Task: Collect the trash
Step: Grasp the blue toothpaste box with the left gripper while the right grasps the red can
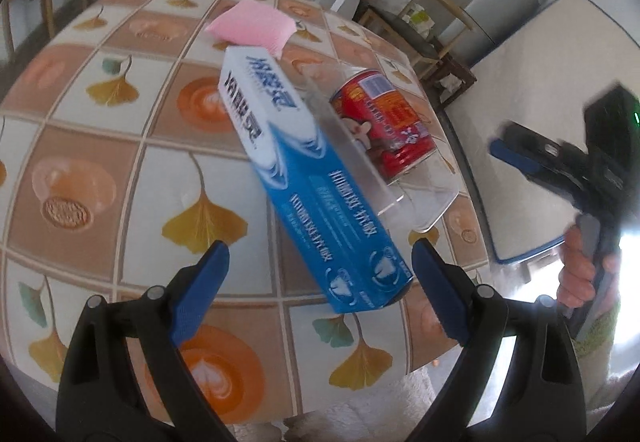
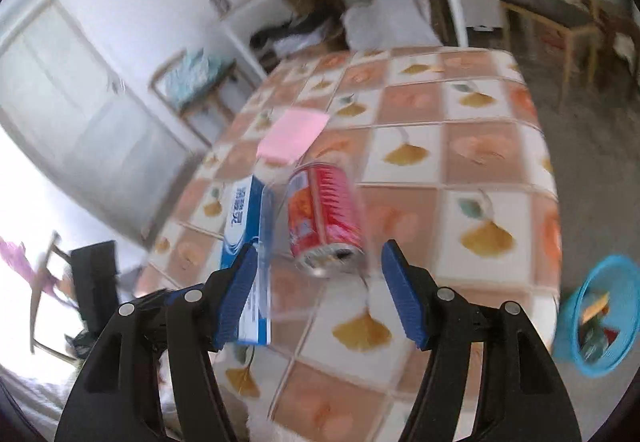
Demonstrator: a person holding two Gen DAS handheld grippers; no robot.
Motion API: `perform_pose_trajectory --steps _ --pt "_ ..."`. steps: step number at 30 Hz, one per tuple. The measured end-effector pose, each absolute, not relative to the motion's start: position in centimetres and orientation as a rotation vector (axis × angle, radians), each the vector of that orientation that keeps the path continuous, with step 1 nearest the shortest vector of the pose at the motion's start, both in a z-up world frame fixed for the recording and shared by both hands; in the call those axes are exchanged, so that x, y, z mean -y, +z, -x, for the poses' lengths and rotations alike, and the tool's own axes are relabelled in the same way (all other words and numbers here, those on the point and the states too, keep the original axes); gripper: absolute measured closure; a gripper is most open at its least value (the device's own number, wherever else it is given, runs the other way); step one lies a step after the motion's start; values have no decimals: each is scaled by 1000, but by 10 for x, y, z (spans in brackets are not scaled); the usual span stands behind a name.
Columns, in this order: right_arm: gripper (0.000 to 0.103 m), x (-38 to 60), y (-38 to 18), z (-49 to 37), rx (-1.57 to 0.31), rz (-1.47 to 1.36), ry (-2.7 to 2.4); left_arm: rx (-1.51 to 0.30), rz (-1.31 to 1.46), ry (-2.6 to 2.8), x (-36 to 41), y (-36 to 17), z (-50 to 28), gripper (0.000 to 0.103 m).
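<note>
both grippers, left gripper (image 1: 320,274) and right gripper (image 2: 316,290), stand wide and empty. toothpaste box (image 1: 304,178) lies on the table (image 1: 120,170), partly hiding the blurred red can (image 1: 384,122) inside a clear tray (image 1: 432,202).

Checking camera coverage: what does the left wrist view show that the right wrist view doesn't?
Only left wrist: the clear plastic tray around the can, and the person's hand holding the right gripper.
Only right wrist: the blue plastic basket on the floor.
Both: blue-and-white toothpaste box, red drink can, pink square pad, leaf-patterned tablecloth.
</note>
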State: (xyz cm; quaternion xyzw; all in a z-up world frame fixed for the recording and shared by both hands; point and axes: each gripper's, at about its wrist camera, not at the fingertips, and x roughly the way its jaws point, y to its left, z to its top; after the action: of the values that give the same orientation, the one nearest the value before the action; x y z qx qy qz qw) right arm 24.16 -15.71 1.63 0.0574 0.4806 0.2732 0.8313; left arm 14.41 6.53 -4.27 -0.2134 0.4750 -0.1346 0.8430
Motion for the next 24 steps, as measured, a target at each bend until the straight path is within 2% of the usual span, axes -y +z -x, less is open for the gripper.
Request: perform_pose_trajectory --steps 8,17,22,24 --pt "45 103 -12 -276 -1120 106 515 -1001 520 -351 -76 -52 -143 29" --pt "44 79 -26 -287 -1153 273 437 -1046 598 -416 -72 -65 -168 31" --pt "43 78 -29 -296 -1170 254 448 -1059 612 -416 -67 -66 -180 31" --pt "42 78 -31 -297 -1175 240 453 -1074 612 -394 -64 -65 -185 36"
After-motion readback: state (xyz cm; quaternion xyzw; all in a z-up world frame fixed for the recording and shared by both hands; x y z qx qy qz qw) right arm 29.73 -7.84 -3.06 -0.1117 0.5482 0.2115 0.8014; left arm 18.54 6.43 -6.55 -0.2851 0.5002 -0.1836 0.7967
